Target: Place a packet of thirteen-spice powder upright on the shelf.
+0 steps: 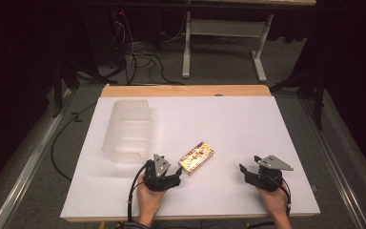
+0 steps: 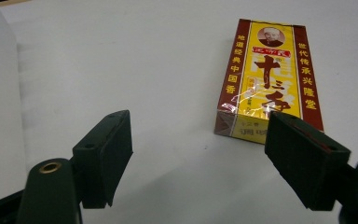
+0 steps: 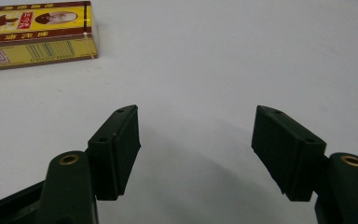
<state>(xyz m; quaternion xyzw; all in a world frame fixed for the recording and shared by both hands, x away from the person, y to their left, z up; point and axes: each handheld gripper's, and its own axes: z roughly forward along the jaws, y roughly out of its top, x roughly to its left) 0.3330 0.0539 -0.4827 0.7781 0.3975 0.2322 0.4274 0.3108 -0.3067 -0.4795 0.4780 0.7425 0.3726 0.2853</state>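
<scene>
**Inspector:** Left hand-held gripper (image 1: 175, 175): jaws spread wide, nothing between them, nothing touched. It sits low over the white counter (image 1: 248, 124), aimed at the near end of the box (image 1: 196, 158). In the left gripper view the box (image 2: 268, 81) lies just ahead, its near corner partly behind the right-hand jaw, but I see no contact.

**Assistant:** And the other one?

**Inspector:** Right hand-held gripper (image 1: 246, 171): also fully apart and empty, held near the counter's front edge, well apart from the box. In the right gripper view the box (image 3: 37, 35) shows only at the upper left, off that gripper's line.

**Assistant:** Location of the box?

**Inspector:** Flat on the counter, near the middle toward the front, lying at an angle. A clear plastic bin (image 1: 128, 130) rests on its side to the left, near but not touching.

**Assistant:** Handling assessment?

**Inspector:** My judgement: a small cardboard carton, red and yellow, wrapped in glossy film. Likely light. Walls stiff enough for a moderate squeeze, though thin card would dent under hard pressure. The film looks slick, so the pads may slip on it.

**Assistant:** Recommended hold?

**Inspector:** Across the two long narrow sides, near mid-length, jaws square to them. The present opening appears wider than the box, so it should clear.
</scene>
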